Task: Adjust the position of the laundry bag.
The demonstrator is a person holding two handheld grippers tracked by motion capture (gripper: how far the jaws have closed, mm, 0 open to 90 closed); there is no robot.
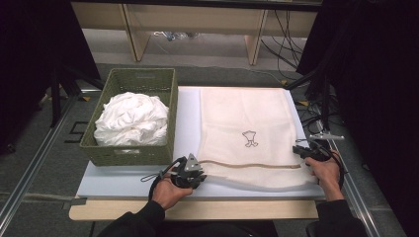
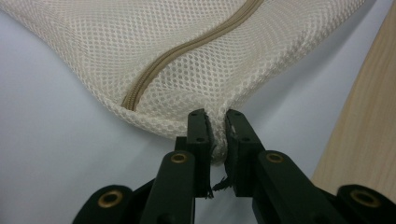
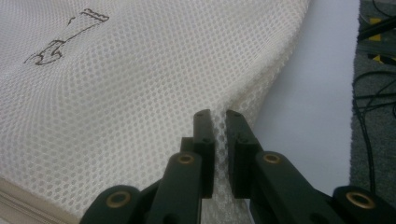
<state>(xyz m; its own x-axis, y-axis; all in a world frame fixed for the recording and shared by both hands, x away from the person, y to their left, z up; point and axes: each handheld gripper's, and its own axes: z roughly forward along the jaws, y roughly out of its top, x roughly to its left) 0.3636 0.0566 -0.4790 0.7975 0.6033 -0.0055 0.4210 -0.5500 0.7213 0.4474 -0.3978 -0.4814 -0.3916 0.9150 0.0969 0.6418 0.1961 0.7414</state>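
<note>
A cream mesh laundry bag (image 1: pixel 244 133) lies flat on the white board, with a tan zipper (image 1: pixel 247 165) running across its near end and a small dark emblem (image 1: pixel 250 138) in the middle. My left gripper (image 1: pixel 200 174) is at the bag's near left corner. In the left gripper view the left gripper (image 2: pixel 217 116) is shut on the mesh bag (image 2: pixel 187 56) just below the zipper (image 2: pixel 187 49). My right gripper (image 1: pixel 298 149) is at the bag's right edge. In the right gripper view the right gripper (image 3: pixel 218 115) pinches a fold of the mesh bag (image 3: pixel 140 93).
A green woven basket (image 1: pixel 141 79) holding crumpled white cloth (image 1: pixel 132 118) stands at the left of the white board (image 1: pixel 128 180). The wooden table edge (image 1: pixel 197 210) runs along the front. Black cables (image 1: pixel 316 108) hang off the right side.
</note>
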